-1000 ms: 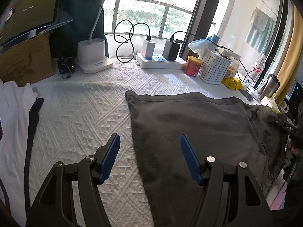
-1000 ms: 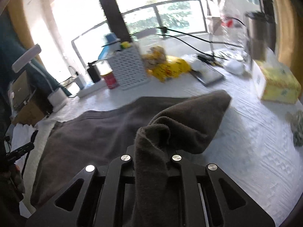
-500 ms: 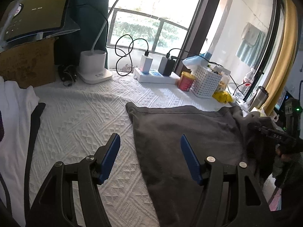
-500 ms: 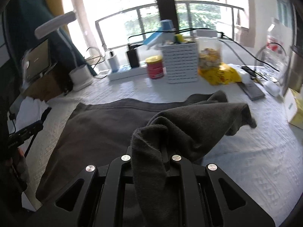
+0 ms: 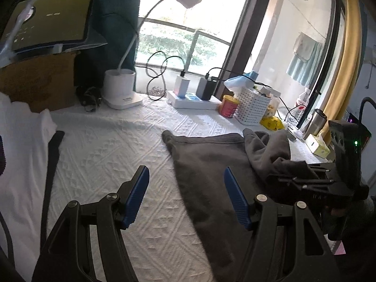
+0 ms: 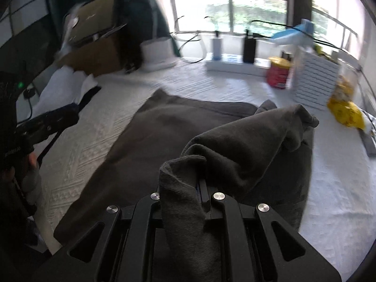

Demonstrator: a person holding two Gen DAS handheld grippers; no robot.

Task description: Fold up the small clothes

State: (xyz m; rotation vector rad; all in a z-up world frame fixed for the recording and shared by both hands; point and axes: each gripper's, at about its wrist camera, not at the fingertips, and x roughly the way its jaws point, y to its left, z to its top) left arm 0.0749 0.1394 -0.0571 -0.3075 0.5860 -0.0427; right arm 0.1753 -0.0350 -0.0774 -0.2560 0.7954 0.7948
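A dark grey garment (image 5: 206, 164) lies spread on the white textured cloth (image 5: 112, 145). My left gripper (image 5: 186, 197) is open with blue pads, hovering over the garment's left edge and holding nothing. My right gripper (image 6: 199, 185) is shut on a bunched fold of the grey garment (image 6: 246, 145) and lifts its right side up and over the flat part. The right gripper also shows in the left wrist view (image 5: 303, 178), at the right with cloth draped on it. The left gripper shows in the right wrist view (image 6: 47, 122) at the left.
A white garment with a dark strap (image 5: 23, 155) lies at the left. Along the back stand a cardboard box (image 5: 40, 82), a white lamp base (image 5: 121, 91), a power strip (image 5: 195, 102), a red can (image 5: 229, 109), a white basket (image 5: 253, 104) and a yellow bag (image 5: 272, 122).
My right gripper has swung left, carrying the garment's right side up and over toward the middle. My left gripper has stayed open and tilted upward slightly.
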